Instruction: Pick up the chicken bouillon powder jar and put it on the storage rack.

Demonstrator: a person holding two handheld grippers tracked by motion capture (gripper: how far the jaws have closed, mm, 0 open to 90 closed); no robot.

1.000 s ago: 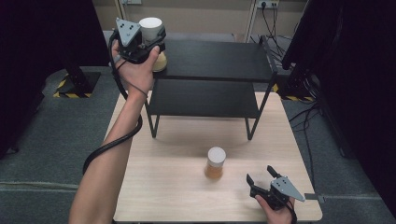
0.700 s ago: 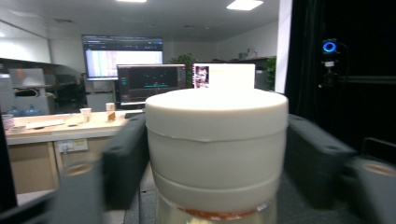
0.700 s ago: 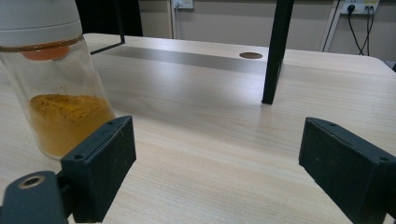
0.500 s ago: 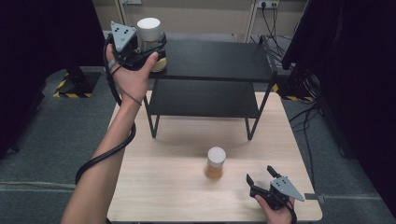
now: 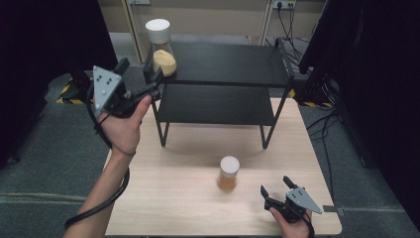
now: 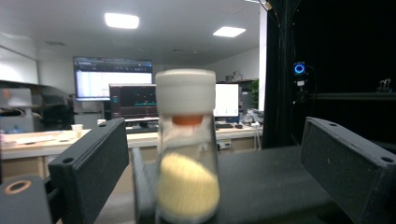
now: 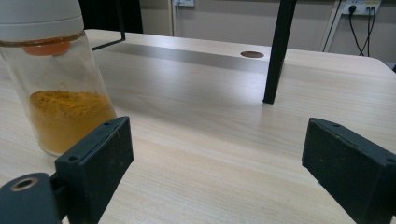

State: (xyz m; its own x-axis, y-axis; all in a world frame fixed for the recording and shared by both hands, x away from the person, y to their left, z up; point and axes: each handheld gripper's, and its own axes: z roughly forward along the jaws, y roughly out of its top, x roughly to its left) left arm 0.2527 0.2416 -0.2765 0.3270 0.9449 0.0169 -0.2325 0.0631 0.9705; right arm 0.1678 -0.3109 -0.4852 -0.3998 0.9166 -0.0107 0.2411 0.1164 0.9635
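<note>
A glass jar of pale yellow powder point(image 5: 161, 47) with a white lid stands at the left end of the black shelf's top board point(image 5: 228, 64). My left gripper point(image 5: 140, 69) hovers just to the left of it, near the shelf's corner. Its jaws have just opened and hold nothing. In the left gripper view the jar point(image 6: 187, 154) stands ahead of the open gripper point(image 6: 215, 144), untouched. A second jar with orange powder point(image 5: 229, 173) stands on the wooden table. My right gripper point(image 5: 275, 185) rests to its right, jaws just opening wider, empty. The orange jar point(image 7: 58, 84) sits left of that gripper point(image 7: 215, 144).
The two-level black shelf stands at the back of the table point(image 5: 198, 144), with thin legs point(image 7: 275, 51) on the wood. Cables and black stands flank the table on the right. A cable trails from the left gripper along the forearm.
The left gripper has let go of the yellow jar on the top board and drawn back to the left and down. Right hand and orange jar have stayed put.
</note>
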